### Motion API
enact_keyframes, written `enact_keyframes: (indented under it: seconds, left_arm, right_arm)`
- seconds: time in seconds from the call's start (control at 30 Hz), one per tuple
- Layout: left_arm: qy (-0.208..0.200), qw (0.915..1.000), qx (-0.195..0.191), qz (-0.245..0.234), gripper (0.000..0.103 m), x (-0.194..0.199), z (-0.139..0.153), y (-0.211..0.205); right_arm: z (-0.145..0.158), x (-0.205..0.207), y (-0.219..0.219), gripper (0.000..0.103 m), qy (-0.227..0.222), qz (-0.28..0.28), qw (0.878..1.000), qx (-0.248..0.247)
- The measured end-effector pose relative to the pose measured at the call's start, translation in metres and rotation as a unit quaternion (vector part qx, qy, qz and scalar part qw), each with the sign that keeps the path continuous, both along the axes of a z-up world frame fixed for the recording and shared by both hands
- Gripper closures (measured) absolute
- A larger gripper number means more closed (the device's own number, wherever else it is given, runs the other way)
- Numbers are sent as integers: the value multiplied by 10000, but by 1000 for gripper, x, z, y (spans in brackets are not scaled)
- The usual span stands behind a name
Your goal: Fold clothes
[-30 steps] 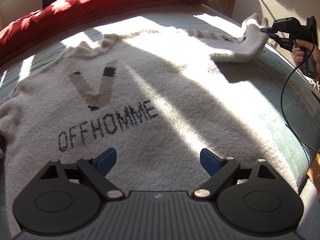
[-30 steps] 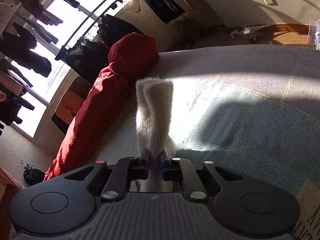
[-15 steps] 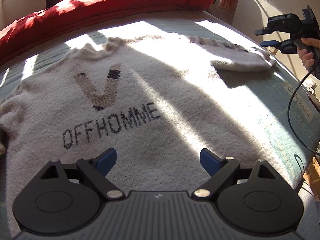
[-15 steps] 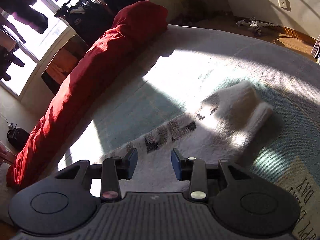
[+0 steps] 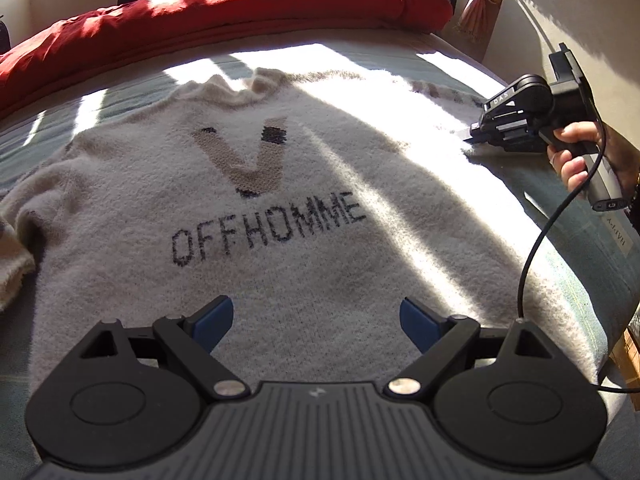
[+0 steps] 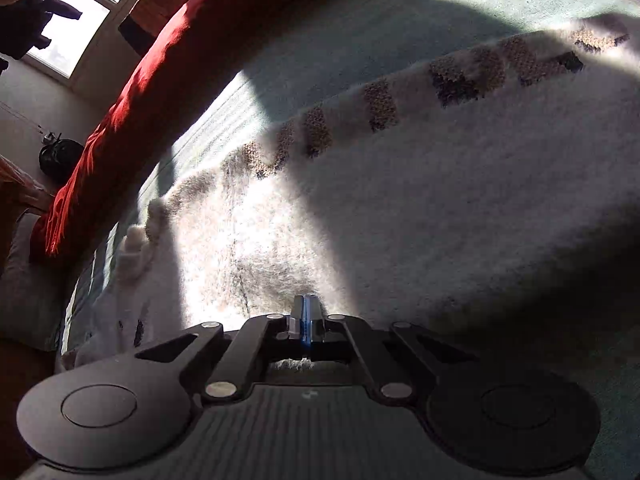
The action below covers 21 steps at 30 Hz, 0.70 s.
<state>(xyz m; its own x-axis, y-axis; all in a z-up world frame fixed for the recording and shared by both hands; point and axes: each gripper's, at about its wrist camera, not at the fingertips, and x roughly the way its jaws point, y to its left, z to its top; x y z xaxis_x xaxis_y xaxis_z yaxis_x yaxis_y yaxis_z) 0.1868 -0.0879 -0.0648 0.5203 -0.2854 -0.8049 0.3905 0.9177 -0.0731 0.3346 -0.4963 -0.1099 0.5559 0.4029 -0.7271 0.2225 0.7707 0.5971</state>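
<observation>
Left wrist view: the sweater (image 5: 320,240) is lying face up and flat on the bed (image 5: 560,216), its neckline pointing to 12 o'clock, toward the red duvet (image 5: 224,12), and its hem running under my left gripper (image 5: 316,320) at 6 o'clock. My left fingers are standing wide apart above the hem, holding nothing. At 2 o'clock my right hand (image 5: 572,152) is bringing the right gripper (image 5: 474,138) down at the near edge of the sleeve (image 5: 440,92), which is stretching out toward 3 o'clock.

Right wrist view: my right fingers are pressing together, pad against pad, low on the knit; I cannot tell whether any of the sleeve is caught between them.

Judging the step as work on this sleeve, I am noting what doing it well is asking of me:
- taking only the sleeve's own layers, not the bedcover below;
- gripping near the cuff, so that the length is following in one piece;
- carrying it low toward 9 o'clock, across the chest lettering, so that the fluffy knit is not bunching;
- keeping the left fingers ready over the hem, so that the body is not sliding.
</observation>
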Motion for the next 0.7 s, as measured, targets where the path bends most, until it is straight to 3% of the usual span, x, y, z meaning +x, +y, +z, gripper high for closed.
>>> enact_keyframes:
  seconds: [0.07,0.1,0.13,0.2,0.37,0.5,0.6,0.7]
  left_arm:
    - [-6,10000,45,14,13,1,-4,3]
    - [1,10000,37,26,13,2,-5,4]
    - [22,10000,12,45,13,3,-7,5]
    - [73,9999,-15,96,13,5,-10,6]
    - [196,9996,53,209,13,7,-17,9]
    - [278,9990,182,291,13,9,-22,14]
    - [296,9986,233,365,12,14,-26,15]
    - [288,9983,273,428,11,18,-27,14]
  right_arm:
    - [10,-8,-9,102,-36,-232,9996,-177]
    - [18,-11,-11,91,-80,-315,9991,-269]
    - [27,-12,-10,70,-185,-291,9989,-307]
    - [41,-11,-3,62,-434,-126,9982,-385]
    - [29,8,-2,61,-330,49,9986,-414]
    - [13,-2,-49,62,-256,-203,9992,-227]
    - [10,-22,-106,62,-218,-705,9960,-496]
    - [17,-31,-138,75,-210,-1165,9907,-670]
